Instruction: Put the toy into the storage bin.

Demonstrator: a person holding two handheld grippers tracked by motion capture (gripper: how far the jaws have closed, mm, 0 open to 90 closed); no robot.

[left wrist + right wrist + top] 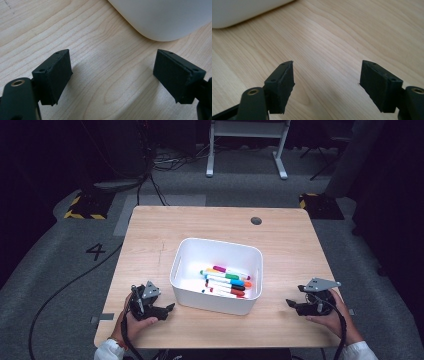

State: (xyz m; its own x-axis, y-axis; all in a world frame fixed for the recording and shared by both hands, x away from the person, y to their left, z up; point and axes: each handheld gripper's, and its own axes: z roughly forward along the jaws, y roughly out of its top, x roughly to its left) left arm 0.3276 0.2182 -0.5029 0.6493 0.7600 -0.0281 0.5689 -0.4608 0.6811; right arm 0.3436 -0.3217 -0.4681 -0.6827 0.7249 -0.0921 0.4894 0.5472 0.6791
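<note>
While both hands rest low on the worktop (150,227), we see our left gripper (167,309) with jaws spread wide and empty, just beside the near left corner of the white bin (190,295). Inside the bin lie the coloured markers (226,282), bunched toward its near right. Farther right, well apart from the bin, our right gripper (291,304) has jaws spread apart, holding nothing.
</note>
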